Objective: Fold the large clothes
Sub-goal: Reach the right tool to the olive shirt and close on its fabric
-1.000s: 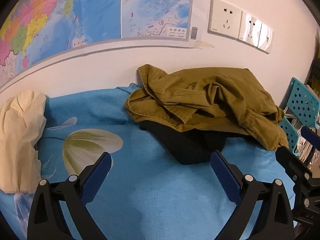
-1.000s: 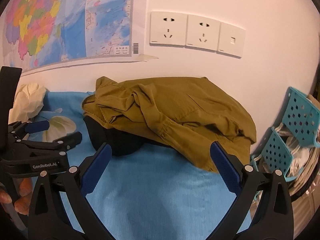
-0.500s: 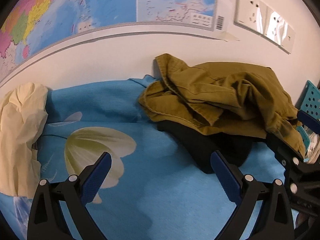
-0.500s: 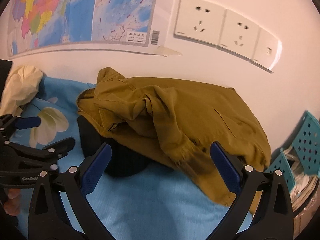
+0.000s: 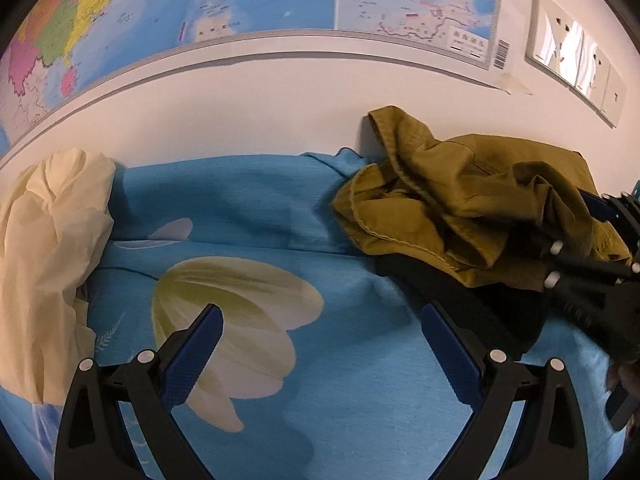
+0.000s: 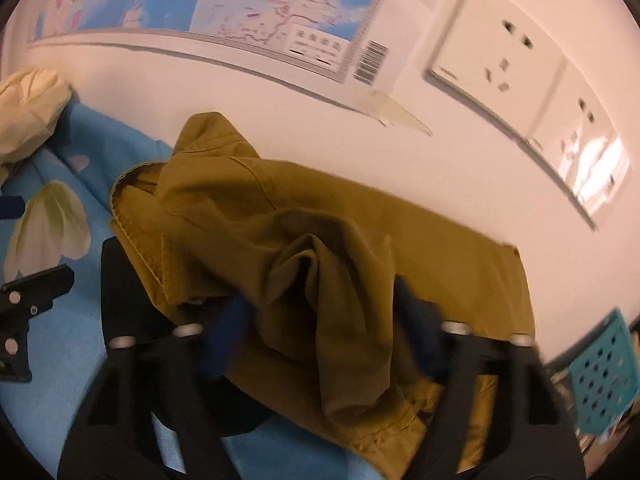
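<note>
Compared with half a second earlier, the right gripper (image 6: 320,320) has been pushed forward into the olive-green jacket (image 6: 304,248), so that a raised fold of the cloth now lies between its blue pads (image 6: 230,332), which were clear of it before; the jaws are seen parted around the fold, not pressed together, though the view is blurred by motion. The left gripper (image 5: 320,344) is held wide open above the blue flowered bedsheet (image 5: 248,216), nothing being between its fingers, and the jacket has shifted further towards the right edge of its view. The jacket (image 5: 472,208) is seen crumpled in a heap against the white wall, lying on top of a black garment (image 5: 460,300) on the bed. A cream cloth (image 5: 44,248) is bunched at the left end of the bed. A map (image 5: 200,4) and wall sockets (image 6: 500,60) are fixed above, and a teal perforated basket (image 6: 600,380) stands to the right.
</note>
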Demonstrator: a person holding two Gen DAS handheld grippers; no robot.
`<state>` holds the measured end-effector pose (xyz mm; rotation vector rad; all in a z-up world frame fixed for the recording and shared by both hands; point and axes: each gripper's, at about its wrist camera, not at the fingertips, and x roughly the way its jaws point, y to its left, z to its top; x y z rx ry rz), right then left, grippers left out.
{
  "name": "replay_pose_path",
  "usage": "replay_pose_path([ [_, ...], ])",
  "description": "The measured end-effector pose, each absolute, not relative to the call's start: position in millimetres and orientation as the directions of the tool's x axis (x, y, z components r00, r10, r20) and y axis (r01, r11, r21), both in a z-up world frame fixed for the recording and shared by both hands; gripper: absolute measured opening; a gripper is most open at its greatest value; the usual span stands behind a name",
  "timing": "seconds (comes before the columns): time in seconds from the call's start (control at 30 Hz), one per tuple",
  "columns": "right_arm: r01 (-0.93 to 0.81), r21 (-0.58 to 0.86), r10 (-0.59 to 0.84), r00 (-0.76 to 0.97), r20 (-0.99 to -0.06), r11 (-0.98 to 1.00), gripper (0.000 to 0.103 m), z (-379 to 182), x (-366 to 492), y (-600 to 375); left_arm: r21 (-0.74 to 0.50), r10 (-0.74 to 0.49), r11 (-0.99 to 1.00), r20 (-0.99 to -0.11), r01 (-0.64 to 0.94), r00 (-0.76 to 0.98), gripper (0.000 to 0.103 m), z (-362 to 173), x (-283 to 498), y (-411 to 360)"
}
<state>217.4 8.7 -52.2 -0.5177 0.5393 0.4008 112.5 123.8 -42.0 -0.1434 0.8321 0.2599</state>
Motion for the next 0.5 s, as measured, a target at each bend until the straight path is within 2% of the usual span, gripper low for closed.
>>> replay_pose_path([
  [0.03,-0.499,-0.354,0.236,0.782,-0.577,0.791,0.017,-46,218,7,-0.024,0.173,0.958,-0.746,-0.286,0.643,0.096,-43,114,126],
  [0.07,-0.506,-0.336,0.247,0.775,-0.582,0.795,0.010,-39,218,3,-0.024,0.176,0.957,-0.745,-0.289,0.643,0.096,-45,115,128],
  [0.13,-0.519,-0.245,0.306,0.756,-0.578,0.819,0.010,-21,217,-13,-0.024,0.177,0.956,-0.747,-0.291,0.641,0.096,-47,116,132],
  [0.17,-0.523,-0.242,0.318,0.759,-0.568,0.817,0.021,-15,214,-15,-0.023,0.178,0.956,-0.748,-0.293,0.640,0.096,-48,116,134],
  [0.2,-0.524,-0.282,0.303,0.768,-0.563,0.804,0.052,-13,211,-12,-0.024,0.178,0.955,-0.749,-0.294,0.638,0.096,-49,118,136],
  [0.23,-0.520,-0.319,0.287,0.779,-0.558,0.792,0.066,-13,209,-7,-0.021,0.179,0.955,-0.752,-0.295,0.635,0.096,-50,118,136],
  [0.27,-0.513,-0.367,0.279,0.801,-0.531,0.776,0.073,-13,206,0,-0.019,0.181,0.955,-0.754,-0.296,0.632,0.096,-50,119,136],
  [0.43,-0.558,-0.474,0.241,0.782,-0.575,0.681,0.071,-28,222,45,-0.016,0.186,0.953,-0.759,-0.304,0.624,0.096,-52,120,138],
  [0.47,-0.561,-0.485,0.228,0.778,-0.585,0.670,0.068,-30,227,51,-0.013,0.189,0.952,-0.758,-0.305,0.624,0.096,-52,120,139],
  [0.5,-0.579,-0.478,0.235,0.764,-0.601,0.660,0.049,-31,232,56,-0.011,0.192,0.952,-0.758,-0.307,0.624,0.096,-53,120,140],
])
